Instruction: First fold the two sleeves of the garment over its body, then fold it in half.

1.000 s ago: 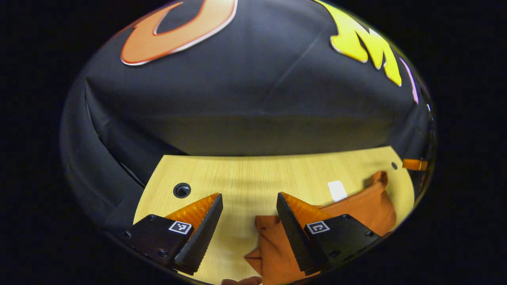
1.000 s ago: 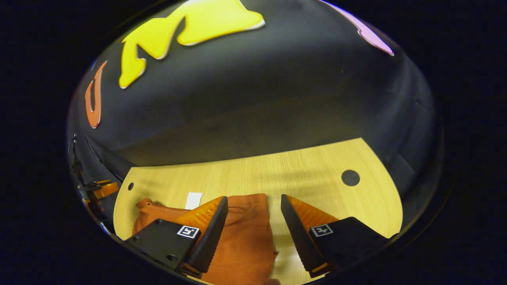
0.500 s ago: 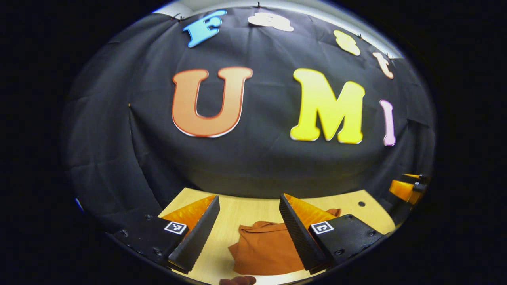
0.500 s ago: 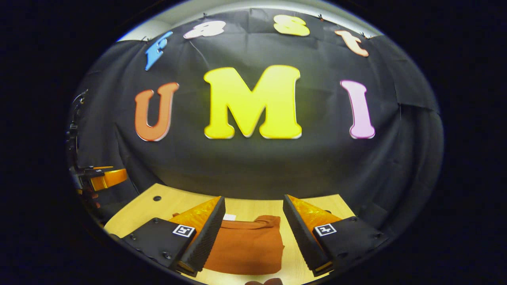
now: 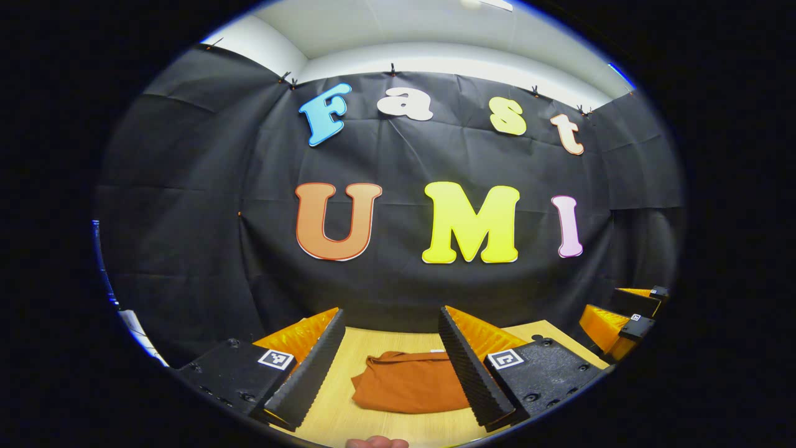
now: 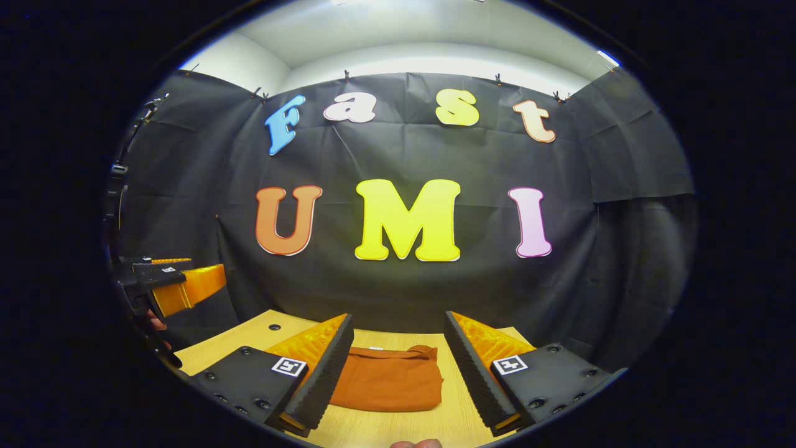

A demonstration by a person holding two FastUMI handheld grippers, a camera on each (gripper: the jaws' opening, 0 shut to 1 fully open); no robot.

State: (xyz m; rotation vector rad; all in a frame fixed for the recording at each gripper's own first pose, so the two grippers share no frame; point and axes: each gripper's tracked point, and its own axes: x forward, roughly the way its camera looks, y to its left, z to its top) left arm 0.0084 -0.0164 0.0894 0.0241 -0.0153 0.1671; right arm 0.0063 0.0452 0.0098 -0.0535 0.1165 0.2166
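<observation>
An orange garment (image 5: 407, 386) lies folded into a compact bundle on the light wooden table (image 5: 373, 348). In the left gripper view it rests beyond my left gripper (image 5: 392, 364), which is open and holds nothing. The right gripper view shows the same folded garment (image 6: 388, 382) lying flat past my right gripper (image 6: 398, 367), also open with nothing between its fingers. Both grippers are raised and drawn back from the cloth. The right gripper (image 5: 625, 311) appears at the far right of the left gripper view, and the left gripper (image 6: 171, 286) at the far left of the right gripper view.
The wooden table (image 6: 249, 339) has a small dark hole (image 6: 274, 326) near its left part. A small white tag (image 6: 375, 348) lies just behind the garment. Black cloth walls close the booth on three sides. A fingertip (image 5: 376, 442) peeks in at the bottom edge.
Both grippers rose and pulled back from the table, tilting from looking down at the garment to looking level at the booth wall. The garment stays folded on the table.
</observation>
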